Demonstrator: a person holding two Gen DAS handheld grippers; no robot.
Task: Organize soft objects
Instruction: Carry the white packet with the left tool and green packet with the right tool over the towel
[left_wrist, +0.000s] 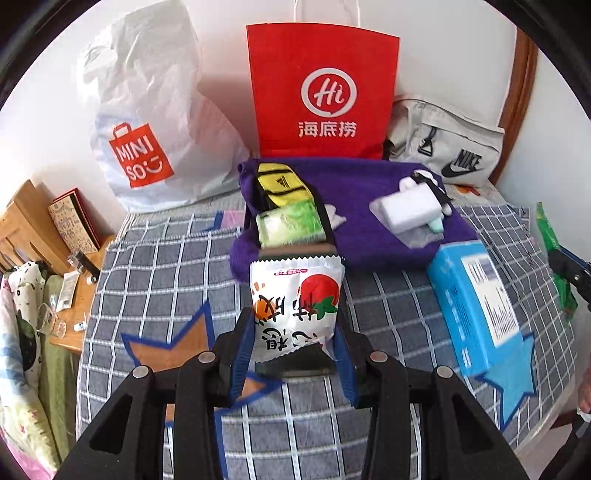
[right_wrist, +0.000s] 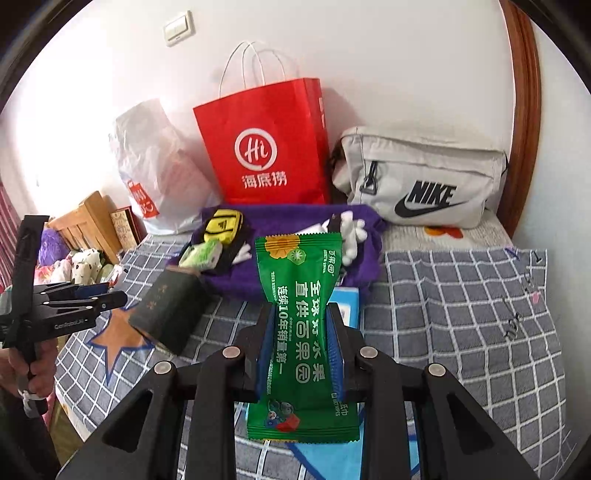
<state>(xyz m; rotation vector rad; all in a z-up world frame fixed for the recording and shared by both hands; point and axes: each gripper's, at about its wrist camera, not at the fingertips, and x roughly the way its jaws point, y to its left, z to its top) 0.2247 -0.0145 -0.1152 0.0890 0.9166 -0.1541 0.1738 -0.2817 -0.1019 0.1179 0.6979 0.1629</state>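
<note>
My left gripper (left_wrist: 295, 332) jaws grip a white snack packet (left_wrist: 295, 302) at mid-length; my right gripper (right_wrist: 301, 343) jaws pinch a green fruit packet (right_wrist: 301, 332) at its waist. Both hang lifted above the bed (right_wrist: 461, 314), probably for sorting toward the bags behind.

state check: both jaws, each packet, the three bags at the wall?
left gripper: jaws shut on white snack packet, lifted
right gripper: jaws shut on green snack packet, pinched mid-length
red paper bag: upright, handles up
white plastic bag: upright, crumpled
grey Nike bag: lying, zipped
</note>
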